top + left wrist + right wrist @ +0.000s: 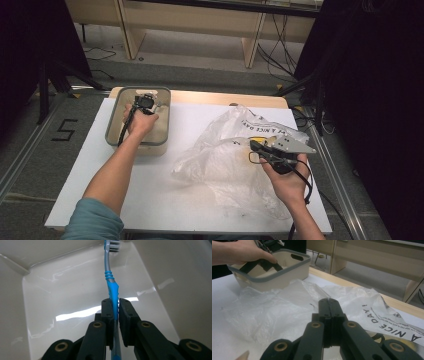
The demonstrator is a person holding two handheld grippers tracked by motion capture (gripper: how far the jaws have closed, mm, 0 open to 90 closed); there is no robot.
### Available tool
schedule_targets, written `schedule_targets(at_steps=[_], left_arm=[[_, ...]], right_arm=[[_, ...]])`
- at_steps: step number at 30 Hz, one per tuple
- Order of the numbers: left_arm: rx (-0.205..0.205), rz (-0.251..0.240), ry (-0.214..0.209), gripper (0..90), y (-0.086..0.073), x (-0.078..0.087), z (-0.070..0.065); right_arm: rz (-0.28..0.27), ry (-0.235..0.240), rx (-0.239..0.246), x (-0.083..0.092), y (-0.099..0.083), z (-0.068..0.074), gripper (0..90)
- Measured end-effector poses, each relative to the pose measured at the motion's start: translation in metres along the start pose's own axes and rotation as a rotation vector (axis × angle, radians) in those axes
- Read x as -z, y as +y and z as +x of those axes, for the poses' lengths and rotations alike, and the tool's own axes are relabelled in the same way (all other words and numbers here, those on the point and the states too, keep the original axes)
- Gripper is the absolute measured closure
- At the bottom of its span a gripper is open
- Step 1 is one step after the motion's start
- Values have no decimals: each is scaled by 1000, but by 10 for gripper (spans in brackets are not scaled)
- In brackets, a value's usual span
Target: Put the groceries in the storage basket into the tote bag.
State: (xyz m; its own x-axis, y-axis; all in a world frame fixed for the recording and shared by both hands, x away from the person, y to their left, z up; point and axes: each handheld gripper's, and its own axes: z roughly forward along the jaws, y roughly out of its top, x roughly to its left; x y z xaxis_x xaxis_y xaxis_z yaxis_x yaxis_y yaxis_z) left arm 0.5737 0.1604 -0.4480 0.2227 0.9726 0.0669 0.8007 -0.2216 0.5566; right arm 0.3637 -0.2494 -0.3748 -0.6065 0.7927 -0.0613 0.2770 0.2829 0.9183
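The white surface (165, 200) has bare room along its near edge and at its near left corner; its far side carries a beige bin (114, 131) with a grey rim at the left and a crumpled clear plastic bag (220, 160) at the right, which reaches almost to the right edge. On the bag, black print reads "A NICE DAY !" in the right gripper view. On the floor left of the surface, black tape forms a "5" (64, 129).

The left gripper (114, 305) reaches down inside the bin, with the walls rising close on every side. Its fingers (107, 312) clamp the blue handle of a toothbrush (112, 287); the grey neck and bristled head run on past the fingertips toward the far wall, above the bin's glossy floor.

The right gripper (329, 302) sits low over the bag, its fingers pressed together with nothing visible between them.
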Motion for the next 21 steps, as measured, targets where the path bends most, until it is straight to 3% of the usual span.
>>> schedule_targets(at_steps=[21], left_arm=[[48,-94,2,823,5,42,23]], right_arm=[[3,0,1,0,0,1,900]])
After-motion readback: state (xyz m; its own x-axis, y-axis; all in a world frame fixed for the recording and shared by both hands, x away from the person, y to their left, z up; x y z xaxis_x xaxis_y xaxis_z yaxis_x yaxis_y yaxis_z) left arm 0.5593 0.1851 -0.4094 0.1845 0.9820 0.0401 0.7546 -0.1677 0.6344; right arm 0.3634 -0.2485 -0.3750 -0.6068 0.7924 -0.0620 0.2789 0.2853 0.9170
